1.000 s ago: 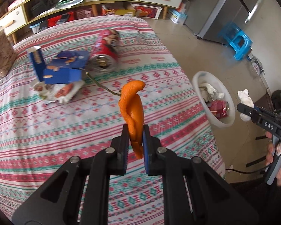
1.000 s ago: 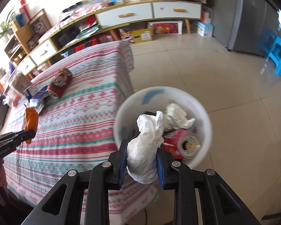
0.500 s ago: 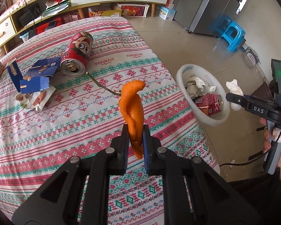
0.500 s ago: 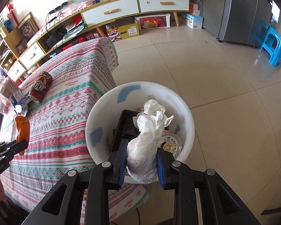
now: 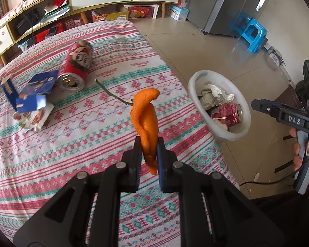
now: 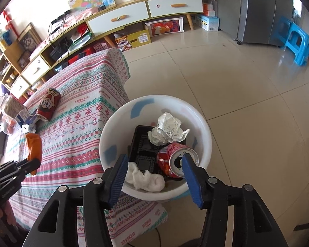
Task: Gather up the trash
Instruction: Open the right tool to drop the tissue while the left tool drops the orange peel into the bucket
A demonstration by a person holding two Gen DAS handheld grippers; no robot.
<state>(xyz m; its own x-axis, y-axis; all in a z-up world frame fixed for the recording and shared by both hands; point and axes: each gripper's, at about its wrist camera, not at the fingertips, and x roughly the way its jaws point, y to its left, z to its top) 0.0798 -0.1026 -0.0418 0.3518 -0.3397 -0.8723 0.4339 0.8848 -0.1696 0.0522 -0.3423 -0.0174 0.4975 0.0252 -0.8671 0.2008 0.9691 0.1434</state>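
On the tiled floor beside the table with the striped patterned cloth stands a round white plastic basin holding a black plastic tray, a crumpled white paper ball, a red drink can on its side and a soft white tissue wad. Above it the right gripper has just been opening its jaws, which now stand apart with nothing between them. Over the cloth, the left gripper is clamped on a curled orange peel. A red cartoon-printed can and a torn blue carton lie on the table.
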